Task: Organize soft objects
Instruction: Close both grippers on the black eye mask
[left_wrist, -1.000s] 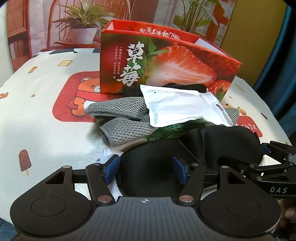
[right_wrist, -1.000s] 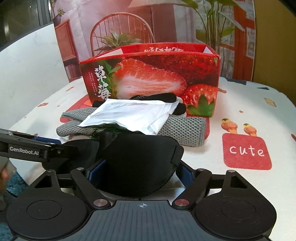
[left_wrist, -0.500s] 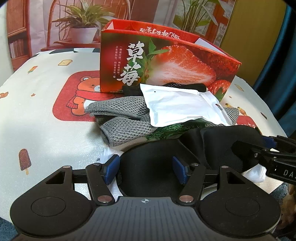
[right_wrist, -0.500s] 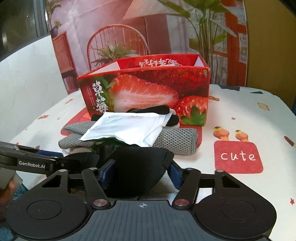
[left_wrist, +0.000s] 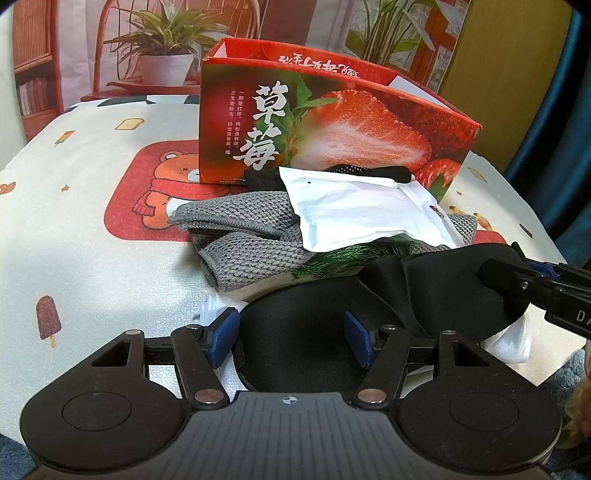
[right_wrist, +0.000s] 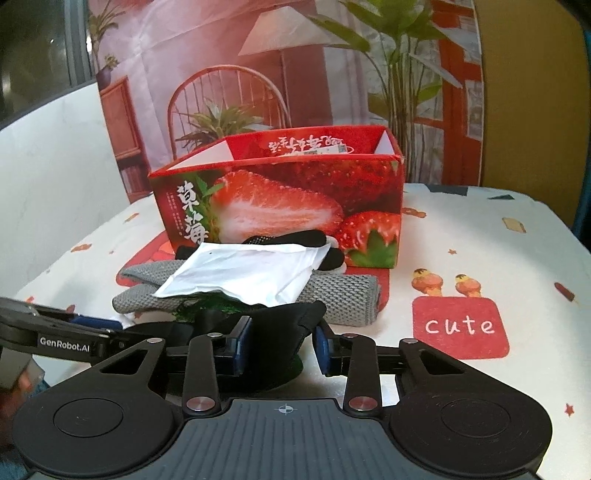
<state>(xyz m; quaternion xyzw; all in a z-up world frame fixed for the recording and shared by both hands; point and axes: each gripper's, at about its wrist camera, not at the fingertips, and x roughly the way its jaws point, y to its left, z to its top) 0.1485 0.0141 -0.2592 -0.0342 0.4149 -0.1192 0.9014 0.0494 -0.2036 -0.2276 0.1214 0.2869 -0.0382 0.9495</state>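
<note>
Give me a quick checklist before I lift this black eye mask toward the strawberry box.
1. Right gripper on the black eye mask: jaws closing with the mask between them; firm grip cannot tell.
2. Left gripper around the mask's other end: pads press on it? Cannot tell.
3. Mask free of the pile: not ok, its far edge lies against the green item and white packet.
4. Strawberry box open on top: ok.
5. Room inside the box: cannot tell.

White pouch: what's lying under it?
The white pouch rests on grey knit cloth, with green tinsel and a black glove poking out. The rest underneath is hidden.
</note>
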